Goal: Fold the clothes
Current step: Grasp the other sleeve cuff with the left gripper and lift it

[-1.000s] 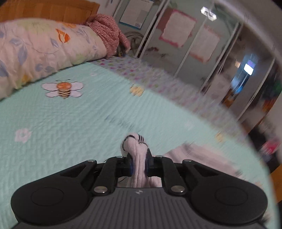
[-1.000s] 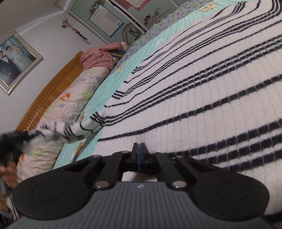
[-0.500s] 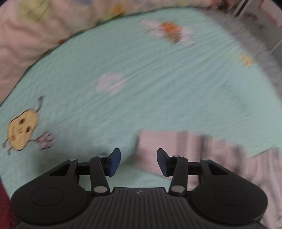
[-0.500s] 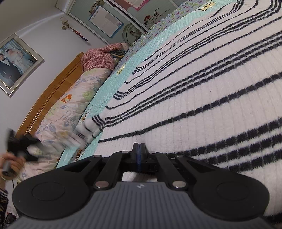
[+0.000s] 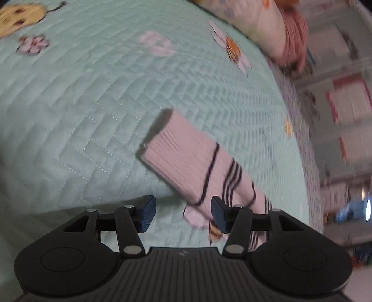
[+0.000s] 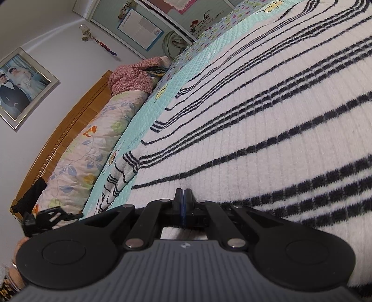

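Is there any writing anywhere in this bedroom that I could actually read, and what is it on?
"LOVE": letters on the wall, above a poster.
"SWEET WEDDING": decal on the wardrobe door, beside Chinese characters that I cannot make out.
Blue-framed poster: print too small to read.
Pink-framed sheets, left wrist view: blurred, unreadable.

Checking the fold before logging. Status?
Left gripper opening, nothing between pads. Right gripper shut over striped sweater. Sleeve flat on quilt. Nothing in the way.

Bare quilt lies open left of the sleeve; rolled bedding blocks beyond.
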`<state>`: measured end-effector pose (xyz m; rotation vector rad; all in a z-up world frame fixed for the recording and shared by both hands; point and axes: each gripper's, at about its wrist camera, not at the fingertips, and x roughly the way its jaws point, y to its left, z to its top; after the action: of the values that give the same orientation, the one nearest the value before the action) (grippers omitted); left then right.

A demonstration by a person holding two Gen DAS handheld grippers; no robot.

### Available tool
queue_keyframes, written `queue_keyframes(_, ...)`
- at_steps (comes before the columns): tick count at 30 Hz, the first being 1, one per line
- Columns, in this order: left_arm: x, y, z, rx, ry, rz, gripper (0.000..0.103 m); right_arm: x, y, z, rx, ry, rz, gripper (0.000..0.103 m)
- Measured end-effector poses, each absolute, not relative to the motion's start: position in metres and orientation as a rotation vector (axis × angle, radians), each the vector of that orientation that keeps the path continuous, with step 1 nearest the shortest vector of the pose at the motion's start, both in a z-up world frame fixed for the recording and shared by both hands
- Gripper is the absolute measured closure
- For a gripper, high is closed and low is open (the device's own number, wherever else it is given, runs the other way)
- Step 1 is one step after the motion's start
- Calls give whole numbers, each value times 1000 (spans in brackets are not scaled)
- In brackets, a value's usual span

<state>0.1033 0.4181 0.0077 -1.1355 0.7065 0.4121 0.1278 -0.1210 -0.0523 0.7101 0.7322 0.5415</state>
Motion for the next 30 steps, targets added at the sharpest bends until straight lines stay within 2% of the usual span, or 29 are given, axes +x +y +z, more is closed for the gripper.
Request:
queue_keyframes(6,107,396,-5,-1172,495,472,51,129,-121,-52,713,732,544,103)
queue_keyframes(8,110,393,-6,-1161,476,475,62,129,-121,-51,713,732,544,103)
queue_keyframes(10,112,395,-6,-1158,510,463,93,129,-121,-51,714,731,545,103)
queue_keyframes(12,111,395,-3,-1130,530,459,93,128,-121,-52,716,730,546,103)
queue_keyframes(18,91,385,59,-855,481,454,94,128,-122,-53,721,729,549,103)
queue_keyframes(20,83,387,64,-812,498,474,94,128,-121,-52,721,729,549,103)
queue_keyframes(24,85,397,28,-799,675,565,93,129,-121,-53,720,729,550,103)
queue_keyframes(26,73,396,14,-813,703,569,92,128,-121,-52,720,729,549,103)
queue_keyframes(30,60,393,23,-776,695,601,89,128,-121,-52,721,729,550,103)
